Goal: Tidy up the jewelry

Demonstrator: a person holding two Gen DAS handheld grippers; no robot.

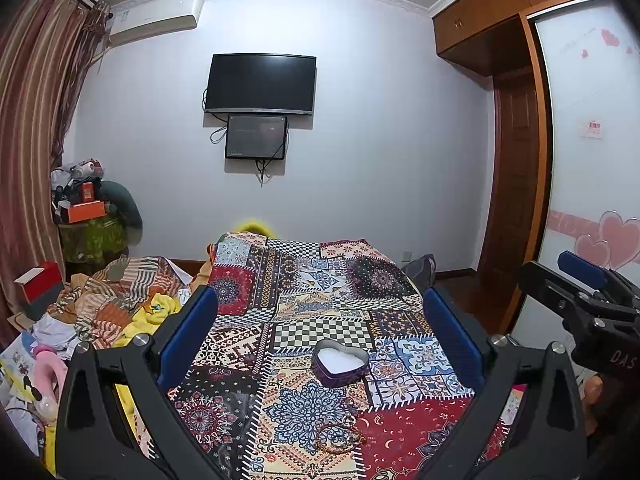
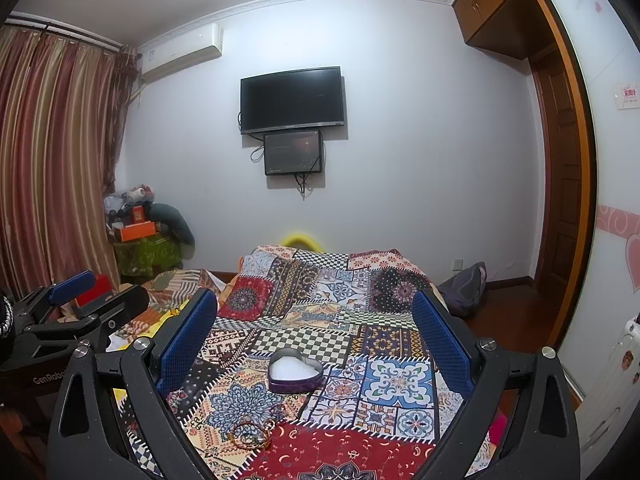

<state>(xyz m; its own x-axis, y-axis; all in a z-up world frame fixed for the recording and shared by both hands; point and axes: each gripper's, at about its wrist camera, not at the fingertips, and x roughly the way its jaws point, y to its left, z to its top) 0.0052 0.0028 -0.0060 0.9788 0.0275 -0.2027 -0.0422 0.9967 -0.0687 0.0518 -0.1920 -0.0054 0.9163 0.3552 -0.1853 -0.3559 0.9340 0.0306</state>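
Task judged not yet begun. Heart-shaped tin [image 1: 340, 362] set open on patterned cloth [image 1: 304, 300], white lining bare, nothing seen inside. Bracelets [image 1: 340, 436] laid loose on cloth, near side of tin, apart from it. Left gripper [image 1: 320, 328] held above cloth, jaws wide apart, nothing held. Right gripper [image 2: 316, 328] likewise, jaws apart, nothing held. Remaining: bracelets to be picked up, placed in tin.

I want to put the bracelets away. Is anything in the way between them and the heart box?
Nothing visible is. The bracelets lie on the patterned cloth, just nearer the camera than the open heart box. Only bare cloth shows between them. Both tongs are open and hold nothing.
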